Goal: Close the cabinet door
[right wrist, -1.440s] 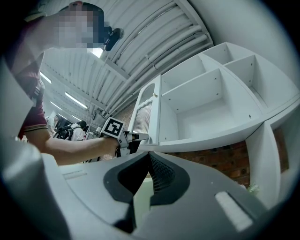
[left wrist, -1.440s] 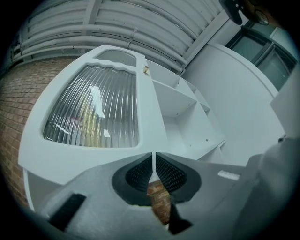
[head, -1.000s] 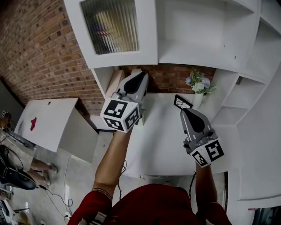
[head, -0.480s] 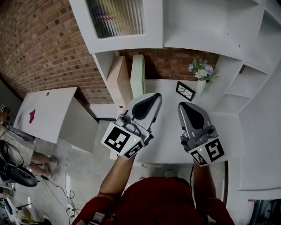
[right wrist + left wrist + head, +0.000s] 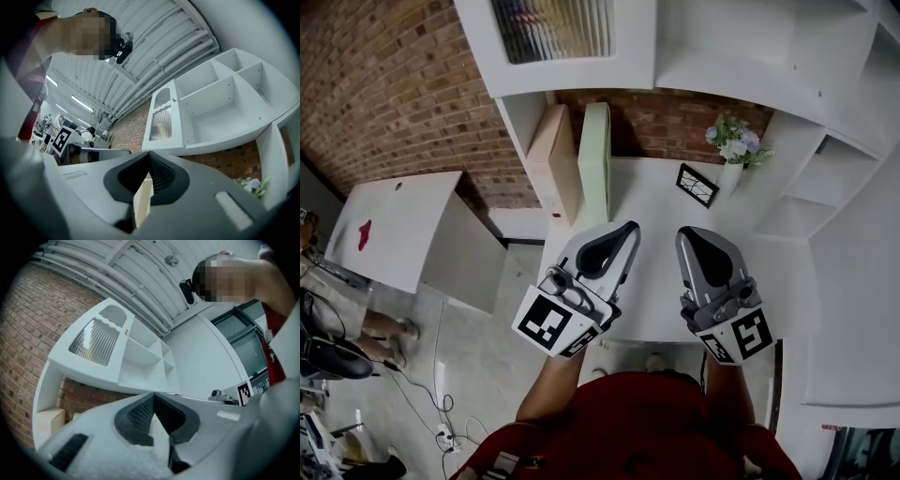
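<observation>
Left tool [image 5: 630,228] and right tool [image 5: 686,234] are held side by side over the near edge of the white desk [image 5: 652,202]. On each tool the jaws are pressed together with nothing between them. Toward the back of the desk stand a green panel [image 5: 595,159], a tan box [image 5: 551,161], a framed picture [image 5: 697,185] and a vase of flowers [image 5: 733,152]. Above these, well apart from both tools, the ribbed-glass cabinet door [image 5: 551,28] sits at the left end of the white wall cabinet [image 5: 741,52], flush with its front.
</observation>
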A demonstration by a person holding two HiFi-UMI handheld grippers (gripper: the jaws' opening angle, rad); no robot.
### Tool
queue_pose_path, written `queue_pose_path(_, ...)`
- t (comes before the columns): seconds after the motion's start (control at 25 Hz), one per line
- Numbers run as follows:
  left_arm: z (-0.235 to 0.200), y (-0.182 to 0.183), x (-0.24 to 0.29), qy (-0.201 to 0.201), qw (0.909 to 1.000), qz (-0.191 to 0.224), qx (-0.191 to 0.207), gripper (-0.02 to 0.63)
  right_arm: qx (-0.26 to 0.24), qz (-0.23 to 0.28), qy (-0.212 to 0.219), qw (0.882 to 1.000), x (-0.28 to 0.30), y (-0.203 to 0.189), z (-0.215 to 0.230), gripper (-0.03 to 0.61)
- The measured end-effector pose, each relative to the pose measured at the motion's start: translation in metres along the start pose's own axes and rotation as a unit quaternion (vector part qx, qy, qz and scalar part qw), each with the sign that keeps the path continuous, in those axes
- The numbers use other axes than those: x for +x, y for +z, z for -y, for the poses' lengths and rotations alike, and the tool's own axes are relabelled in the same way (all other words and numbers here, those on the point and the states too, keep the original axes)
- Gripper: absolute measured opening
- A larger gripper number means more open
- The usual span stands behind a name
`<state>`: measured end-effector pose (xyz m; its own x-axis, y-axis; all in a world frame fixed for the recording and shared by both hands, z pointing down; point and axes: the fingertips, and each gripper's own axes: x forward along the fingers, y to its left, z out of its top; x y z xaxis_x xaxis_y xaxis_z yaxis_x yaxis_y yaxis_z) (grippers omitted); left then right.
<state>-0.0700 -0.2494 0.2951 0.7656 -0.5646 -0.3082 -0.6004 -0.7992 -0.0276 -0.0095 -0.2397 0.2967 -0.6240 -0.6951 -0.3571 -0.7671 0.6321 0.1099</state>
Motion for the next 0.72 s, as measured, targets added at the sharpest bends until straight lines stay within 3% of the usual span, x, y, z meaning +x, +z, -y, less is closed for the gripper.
queue_pose_path(0.32,-0.006,-0.007,-0.001,0.015,0.9995,-0.011,0.027,0.003,-0.005,-0.013,0.006,1.0,0.001,-0.015,0.0,0.012)
queue_pose_path(0.72,-0.008,-0.001,0.004,0.018,0.9994,-0.002,0.031,0.003,-0.001,-0.011,0.009,1.0,-0.002,-0.016,0.007,0.012)
